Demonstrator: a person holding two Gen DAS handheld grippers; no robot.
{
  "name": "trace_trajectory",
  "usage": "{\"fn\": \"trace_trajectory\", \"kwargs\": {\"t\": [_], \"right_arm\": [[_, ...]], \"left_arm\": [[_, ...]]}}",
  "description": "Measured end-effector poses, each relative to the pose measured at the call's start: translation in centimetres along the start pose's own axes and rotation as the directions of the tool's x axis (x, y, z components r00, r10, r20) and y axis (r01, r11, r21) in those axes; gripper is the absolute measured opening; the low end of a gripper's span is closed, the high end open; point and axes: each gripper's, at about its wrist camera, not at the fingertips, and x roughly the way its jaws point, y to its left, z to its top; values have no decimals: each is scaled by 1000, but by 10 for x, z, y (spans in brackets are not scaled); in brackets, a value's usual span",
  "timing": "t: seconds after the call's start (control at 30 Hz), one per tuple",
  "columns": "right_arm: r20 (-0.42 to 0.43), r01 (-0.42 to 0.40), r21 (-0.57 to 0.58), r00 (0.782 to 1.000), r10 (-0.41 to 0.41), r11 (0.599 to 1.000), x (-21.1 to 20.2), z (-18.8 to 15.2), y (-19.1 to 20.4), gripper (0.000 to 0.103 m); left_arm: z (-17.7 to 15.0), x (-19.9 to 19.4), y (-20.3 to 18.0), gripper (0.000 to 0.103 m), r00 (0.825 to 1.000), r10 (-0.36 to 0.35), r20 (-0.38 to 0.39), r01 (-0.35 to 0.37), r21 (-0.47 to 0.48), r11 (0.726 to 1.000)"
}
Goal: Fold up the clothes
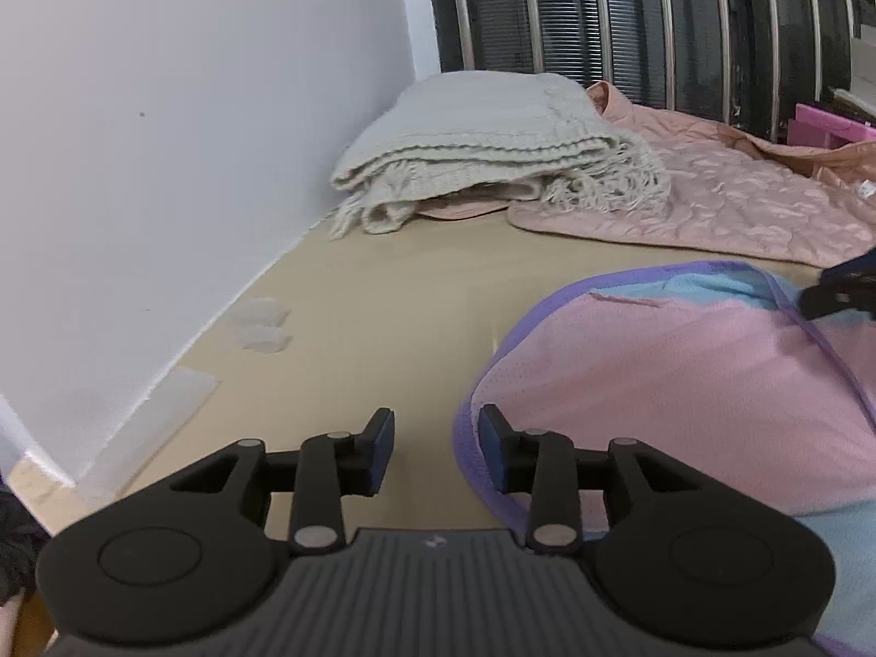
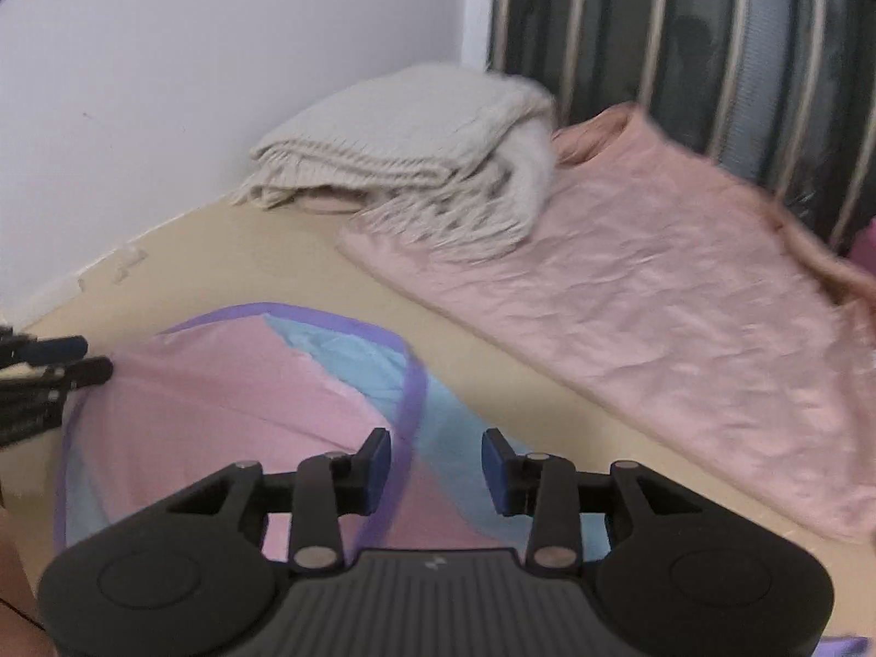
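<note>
A pink and light-blue garment with purple trim [image 1: 684, 378] lies on the beige table, also in the right wrist view [image 2: 230, 399]. My left gripper [image 1: 437, 451] is open and empty, its jaws straddling the garment's purple left edge. My right gripper [image 2: 436, 468] is open and empty, low over the garment's purple band and blue part. The right gripper's fingertips [image 1: 837, 287] show at the garment's far right edge in the left wrist view. The left gripper's fingertips [image 2: 65, 361] show at the garment's left edge in the right wrist view.
A folded cream knitted blanket with fringe [image 1: 487, 148] lies at the back by the white wall [image 1: 164, 137]. A pink quilted cloth [image 2: 657, 295] is spread to the right of it. Dark railings [image 1: 629, 16] run behind. A magenta object [image 1: 826, 128] sits far right.
</note>
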Motion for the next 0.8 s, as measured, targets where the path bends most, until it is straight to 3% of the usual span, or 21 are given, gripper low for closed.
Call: {"fn": "trace_trajectory", "kwargs": {"t": [0.03, 0.07, 0.17, 0.27, 0.33, 0.37, 0.4, 0.47, 0.5, 0.57, 0.6, 0.63, 0.7, 0.8], "right_arm": [[-13, -15, 5, 1000, 15, 1000, 6, 4, 1, 25], [-21, -8, 6, 1000, 8, 1000, 11, 8, 2, 3], [-46, 13, 8, 999, -13, 1000, 26, 20, 4, 3], [5, -6, 70, 1000, 6, 998, 34, 31, -9, 4], [30, -21, 110, 999, 18, 994, 20, 26, -22, 18], [43, -20, 127, 999, 15, 992, 9, 24, -27, 31], [66, -19, 134, 998, 10, 991, -10, 18, -30, 41], [124, -19, 138, 992, 2, 990, -54, -6, -37, 44], [137, -24, 142, 991, 4, 990, -74, -20, -39, 44], [122, -44, 154, 992, 25, 987, -105, -56, -40, 43], [106, -57, 153, 994, 41, 987, -115, -74, -38, 43], [99, -64, 149, 994, 49, 987, -126, -91, -34, 43], [114, -42, 129, 993, 27, 991, -145, -122, -28, 43], [84, 26, 162, 996, -40, 986, -154, -153, -36, 43]], "left_arm": [[-1, -1, 2, 40, 1000, 13, 1, -13, 5, 1000], [-2, -1, 4, 40, 1000, 26, 2, -26, 7, 1000], [-4, 0, 13, 40, 999, 48, 5, -48, -5, 999], [-1, 3, 19, 40, 997, 79, -8, -79, -16, 997], [1, -8, 22, 38, 997, 74, 5, -74, -47, 996], [2, -20, 25, 38, 998, 49, 35, -47, -79, 996], [3, -38, 27, 38, 996, -13, 89, 24, -132, 991], [4, -61, 16, 41, 977, -174, 121, 193, -165, 967], [2, -65, 4, 44, 958, -264, 111, 278, -139, 951], [-1, -75, -22, 47, 896, -436, 84, 443, -89, 892], [-6, -75, -41, 47, 865, -499, 53, 501, -44, 864], [-12, -72, -57, 47, 850, -527, 20, 527, -7, 850], [-21, -65, -79, 46, 857, -514, -33, 515, 38, 856], [-28, -65, -85, 47, 878, -478, -30, 479, 65, 875]]}}
